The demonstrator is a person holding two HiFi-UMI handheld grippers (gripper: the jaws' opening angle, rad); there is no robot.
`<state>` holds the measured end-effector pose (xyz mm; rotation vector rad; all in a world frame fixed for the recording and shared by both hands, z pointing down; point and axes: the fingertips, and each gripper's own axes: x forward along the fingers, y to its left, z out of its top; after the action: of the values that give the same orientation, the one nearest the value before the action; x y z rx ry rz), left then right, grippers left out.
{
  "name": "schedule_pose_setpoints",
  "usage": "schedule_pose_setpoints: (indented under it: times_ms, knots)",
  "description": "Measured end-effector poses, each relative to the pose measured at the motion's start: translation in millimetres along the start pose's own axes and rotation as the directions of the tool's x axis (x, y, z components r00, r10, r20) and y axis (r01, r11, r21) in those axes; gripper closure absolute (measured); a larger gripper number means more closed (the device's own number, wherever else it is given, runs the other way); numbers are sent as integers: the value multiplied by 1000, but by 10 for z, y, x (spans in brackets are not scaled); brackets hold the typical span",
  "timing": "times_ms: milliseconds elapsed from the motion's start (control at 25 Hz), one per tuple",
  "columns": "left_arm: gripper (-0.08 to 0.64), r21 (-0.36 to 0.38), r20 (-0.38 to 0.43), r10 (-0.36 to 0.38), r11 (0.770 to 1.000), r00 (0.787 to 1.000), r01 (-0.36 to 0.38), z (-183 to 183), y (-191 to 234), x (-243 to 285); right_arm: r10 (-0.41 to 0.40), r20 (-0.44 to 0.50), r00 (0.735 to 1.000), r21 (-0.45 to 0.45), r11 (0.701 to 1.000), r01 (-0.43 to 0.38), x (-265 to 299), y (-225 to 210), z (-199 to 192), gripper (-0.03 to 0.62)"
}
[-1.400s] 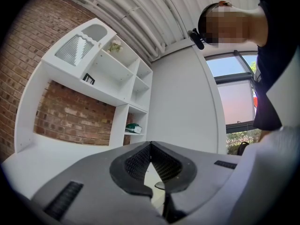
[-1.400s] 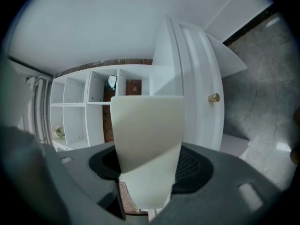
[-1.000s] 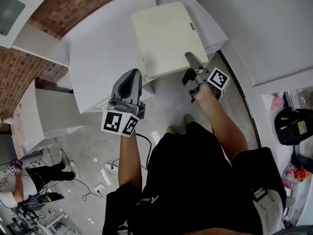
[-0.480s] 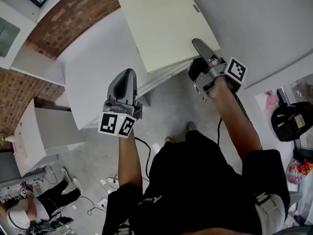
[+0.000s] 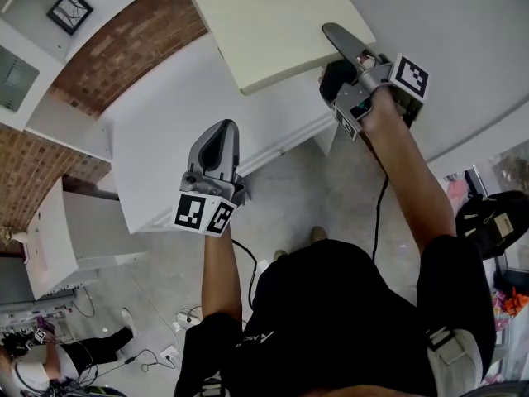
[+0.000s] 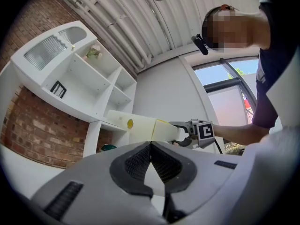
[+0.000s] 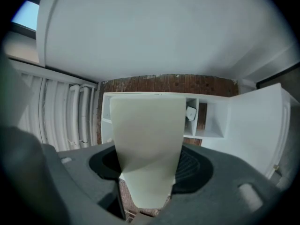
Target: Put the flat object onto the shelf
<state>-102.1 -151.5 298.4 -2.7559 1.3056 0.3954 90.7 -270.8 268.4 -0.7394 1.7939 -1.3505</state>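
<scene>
The flat object point(image 5: 264, 23) is a cream, board-like box held out level at the top of the head view. My right gripper point(image 5: 332, 52) is shut on its near edge, and in the right gripper view the flat object point(image 7: 147, 139) fills the gap between the jaws. The white shelf point(image 7: 206, 121) with open compartments stands ahead against a brick wall, and it also shows as the shelf point(image 6: 84, 78) in the left gripper view. My left gripper point(image 5: 216, 143) hangs lower over the white cabinet top point(image 5: 165, 114), shut with nothing in it point(image 6: 151, 146).
A brick wall point(image 5: 132, 44) backs the shelf unit, and a small framed picture point(image 5: 64, 8) sits on it. A low white cabinet point(image 5: 78, 230) stands at the left. Another person point(image 5: 33, 362) and cables are on the floor at lower left. A black bag point(image 5: 496, 217) lies at the right.
The right gripper has carried the flat object upward and farther forward, toward the top of the head view. The left gripper has stayed nearly where it was.
</scene>
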Motion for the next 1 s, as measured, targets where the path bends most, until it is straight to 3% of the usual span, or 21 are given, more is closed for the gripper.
schedule_pose_setpoints:
  times_ms: [480, 1000]
  knots:
    - [561, 41, 23, -19, 999, 1000, 18, 107, -360, 550, 64, -48, 997, 22, 998, -63, 673, 464, 671, 316]
    - [561, 44, 48, -56, 998, 997, 54, 146, 113, 1024, 101, -43, 994, 45, 994, -99, 1530, 476, 905, 316]
